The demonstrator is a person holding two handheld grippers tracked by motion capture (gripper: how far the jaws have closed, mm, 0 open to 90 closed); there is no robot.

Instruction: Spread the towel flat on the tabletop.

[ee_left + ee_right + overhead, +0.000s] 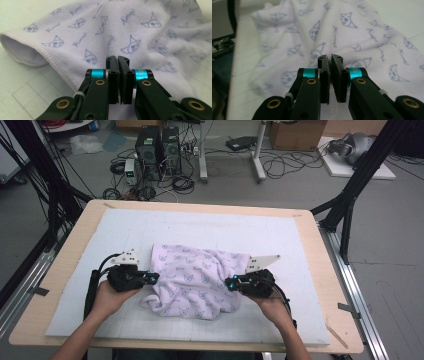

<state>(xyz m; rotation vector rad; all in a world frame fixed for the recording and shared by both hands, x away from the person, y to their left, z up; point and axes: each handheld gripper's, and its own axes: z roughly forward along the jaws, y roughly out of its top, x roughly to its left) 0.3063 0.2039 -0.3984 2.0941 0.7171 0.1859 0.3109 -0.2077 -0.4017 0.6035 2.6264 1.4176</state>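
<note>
Left tool (pixel 152 278): jaws closed tight, nearly meeting, at the left edge of the towel (pixel 197 280); cloth rising right behind the tips in the left gripper view (pixel 117 58); whether a fold is pinched between the pads, impossible to tell.
Left-side risk: only a thin hem caught, or none; likely to slip free on a lift, leaving that side slumped on the mat.
Towel place: crumpled in the middle of the white foam mat (pixel 75 285) on the tabletop (pixel 35 317), between the two tools, touching both.
Towel material: soft pale-lilac terry, printed with small blue cat-like faces and script; stitched hem along the edge (pixel 53 62); one side rolled into an open tube.
Towel shape: bunched, ridged with loose folds, no corner lying flat.
Middle risk: a pull from both sides at uneven height apt to twist the folds rather than spread them.
Right tool (pixel 231 283): jaws also shut, a narrow wedge between the pads (pixel 331 57); cloth behind and below them; a real grip not confirmable.
Right-side risk: several layers grabbed at once, so a fold kept trapped.
Mat texture: matte, faint grid lines, light grip on cloth.
</note>
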